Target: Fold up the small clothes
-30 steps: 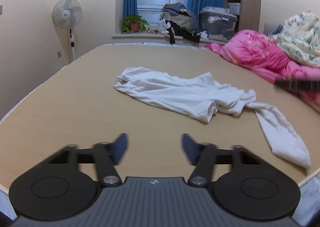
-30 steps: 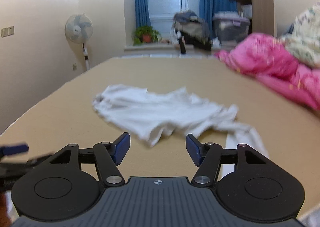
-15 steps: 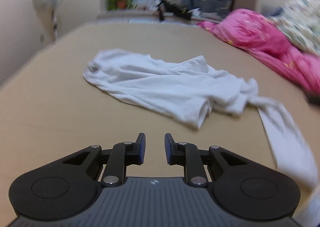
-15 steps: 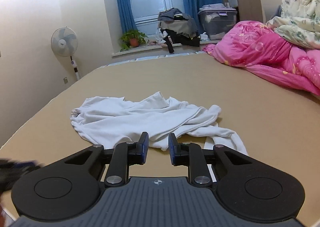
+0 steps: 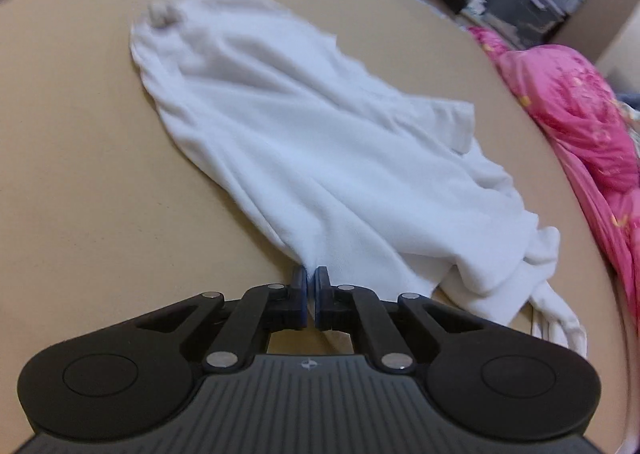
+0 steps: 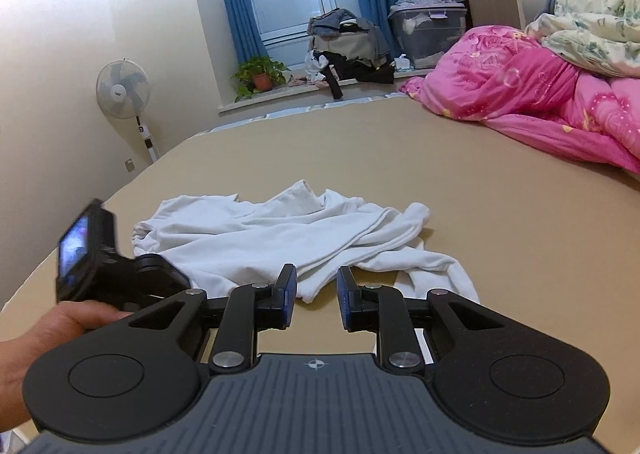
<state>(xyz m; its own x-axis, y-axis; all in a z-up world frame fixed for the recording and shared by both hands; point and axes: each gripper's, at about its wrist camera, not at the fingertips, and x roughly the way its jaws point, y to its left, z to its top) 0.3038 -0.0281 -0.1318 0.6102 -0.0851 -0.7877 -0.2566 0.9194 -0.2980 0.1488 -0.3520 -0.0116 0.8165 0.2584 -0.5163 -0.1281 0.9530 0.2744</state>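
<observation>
A crumpled white garment [image 5: 304,149] lies on the tan bed surface [image 5: 80,181]. My left gripper [image 5: 311,274] is shut on the garment's near edge, with cloth pinched between the blue pads. In the right wrist view the same garment [image 6: 280,238] lies ahead, and the left gripper's body and the hand that holds it [image 6: 100,274] show at the left. My right gripper [image 6: 317,286] is open and empty, just short of the garment's near corner.
A pink quilt [image 6: 532,97] and a floral blanket [image 6: 592,5] are heaped at the right. A standing fan [image 6: 123,93], a potted plant [image 6: 260,73], piled clothes and a storage bin [image 6: 428,29] stand by the window beyond the bed.
My left gripper moved forward and down to the garment and shut on its near edge. My right gripper opened a little wider and came closer to the cloth.
</observation>
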